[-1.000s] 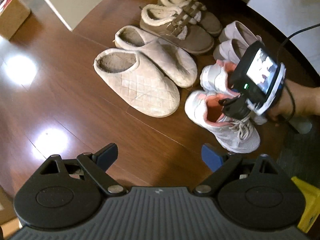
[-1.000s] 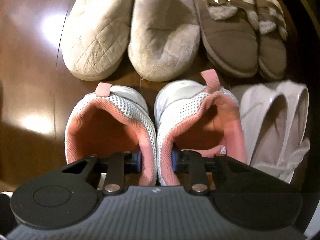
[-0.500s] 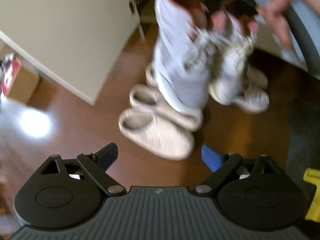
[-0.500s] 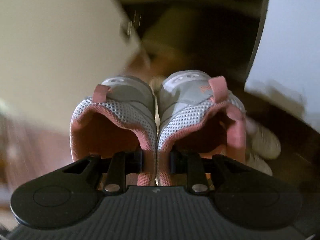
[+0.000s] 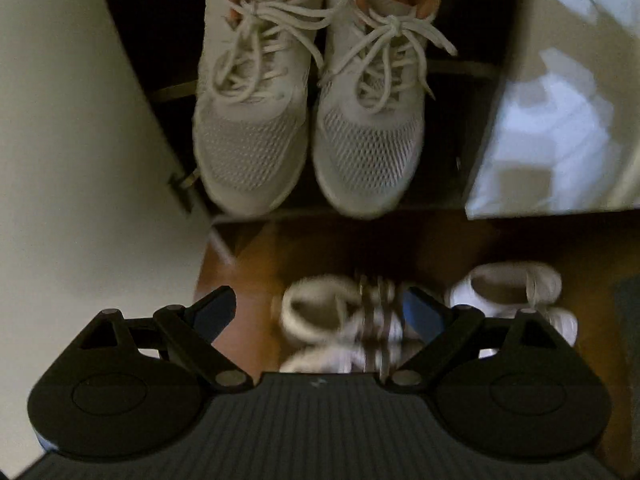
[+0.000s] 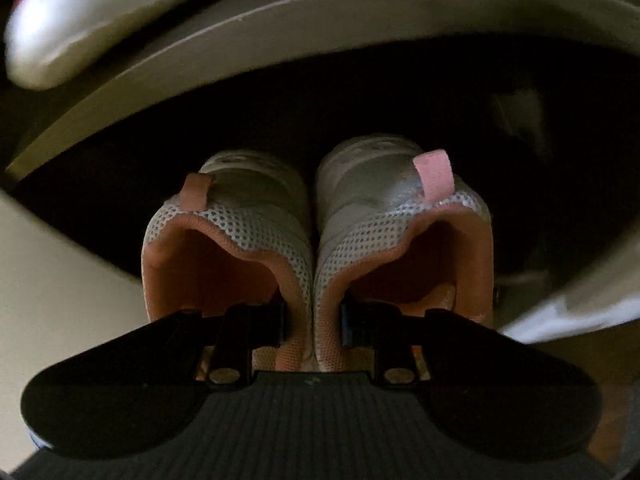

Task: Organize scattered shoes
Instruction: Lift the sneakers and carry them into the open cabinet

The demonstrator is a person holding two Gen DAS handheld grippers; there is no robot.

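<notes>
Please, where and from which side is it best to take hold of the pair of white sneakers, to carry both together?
Grip the two inner collar walls where the pair of white sneakers touch, coming from above at the heel end, one finger in each opening. The openings face up and the shoes sit side by side, so one pinch binds both. The right tongs hold them exactly so now.

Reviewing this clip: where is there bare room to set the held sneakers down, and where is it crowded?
Free: the dark cabinet interior ahead of the white sneakers pinched in the right gripper, below the pale shelf edge. Also the strip of wooden floor beside the cream cabinet door. Crowded: floor under the open left gripper, where fleece-lined slippers and pale shoes sit.
</notes>
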